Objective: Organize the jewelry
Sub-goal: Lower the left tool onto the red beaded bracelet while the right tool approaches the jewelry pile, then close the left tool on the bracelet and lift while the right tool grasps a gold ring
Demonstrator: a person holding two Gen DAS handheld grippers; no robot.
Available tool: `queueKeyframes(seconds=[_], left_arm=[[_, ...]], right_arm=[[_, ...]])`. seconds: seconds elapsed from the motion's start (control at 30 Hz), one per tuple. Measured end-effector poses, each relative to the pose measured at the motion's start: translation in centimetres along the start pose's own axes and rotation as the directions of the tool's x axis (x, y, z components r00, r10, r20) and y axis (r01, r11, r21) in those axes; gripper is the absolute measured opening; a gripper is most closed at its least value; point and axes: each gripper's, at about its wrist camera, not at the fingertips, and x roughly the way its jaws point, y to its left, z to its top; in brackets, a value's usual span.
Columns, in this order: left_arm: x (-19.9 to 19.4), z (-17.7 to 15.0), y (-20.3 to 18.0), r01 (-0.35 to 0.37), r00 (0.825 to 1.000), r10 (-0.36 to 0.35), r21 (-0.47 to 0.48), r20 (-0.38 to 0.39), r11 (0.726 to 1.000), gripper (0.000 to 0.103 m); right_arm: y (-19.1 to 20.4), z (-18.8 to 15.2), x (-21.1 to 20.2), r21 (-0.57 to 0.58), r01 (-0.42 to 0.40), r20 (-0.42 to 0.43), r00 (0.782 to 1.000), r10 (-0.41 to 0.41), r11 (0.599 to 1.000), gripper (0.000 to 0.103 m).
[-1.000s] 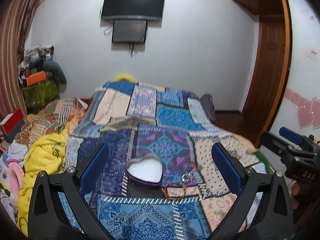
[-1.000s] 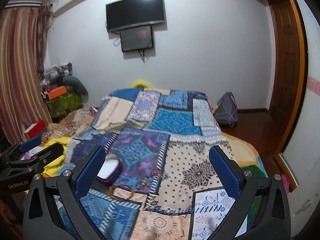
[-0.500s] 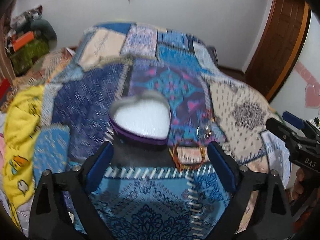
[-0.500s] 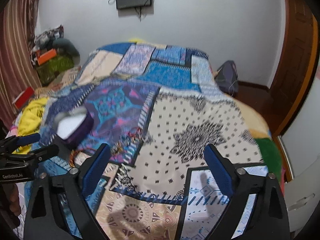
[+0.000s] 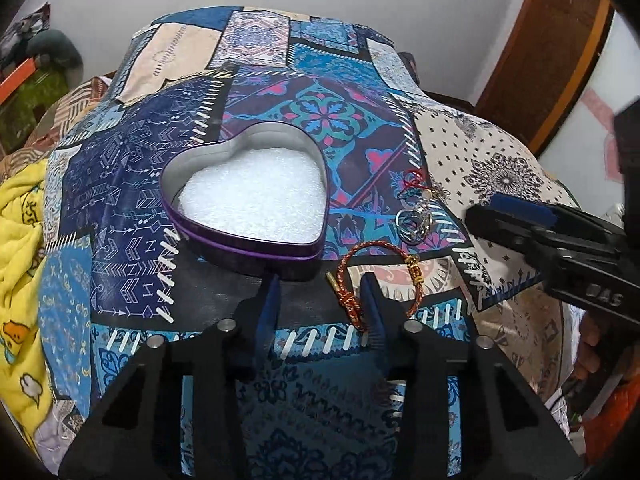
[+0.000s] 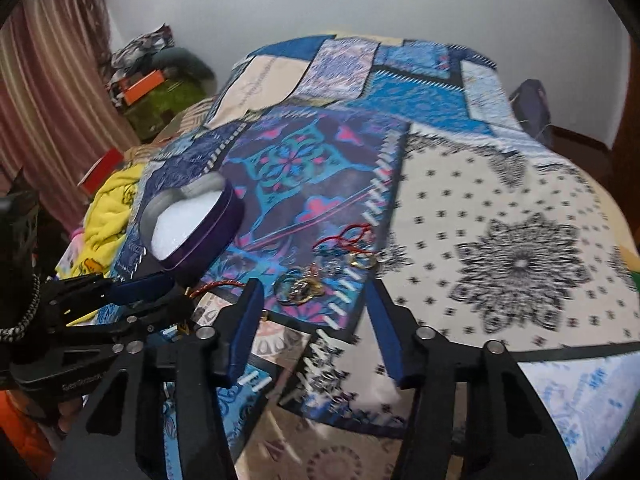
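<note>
A purple heart-shaped tin (image 5: 248, 208) with white foam inside lies open on the patchwork bedspread; it also shows in the right wrist view (image 6: 192, 224). A red and gold bracelet (image 5: 376, 276) lies just right of the tin, its clasp end between my left gripper's (image 5: 320, 304) fingers, which stand partly closed and apart from it. Silver rings (image 5: 416, 220) and a red thread piece (image 5: 416, 184) lie further right. My right gripper (image 6: 316, 312) is open, low over the rings (image 6: 300, 288) and thread (image 6: 348, 240).
The patchwork bedspread (image 6: 500, 220) covers the bed. A yellow blanket (image 5: 20, 240) lies at the left edge. A wooden door (image 5: 536, 52) stands at the right. Clutter (image 6: 152, 80) sits by the far wall beside a striped curtain (image 6: 44, 92).
Both grippers have dropped and moved forward toward the jewelry. Both have narrowed from wide open. The left now straddles the bracelet's clasp end.
</note>
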Motion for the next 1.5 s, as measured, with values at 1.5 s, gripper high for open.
queueKeyframes(seconds=[1.5], left_arm=[[0.1,-0.9,2.3,0.059,0.997,-0.057,-0.050,0.054,0.997,0.007]], right_arm=[[0.9,0.3,2.6,-0.020,0.013,-0.106,0.994,-0.015,1.000,0.016]])
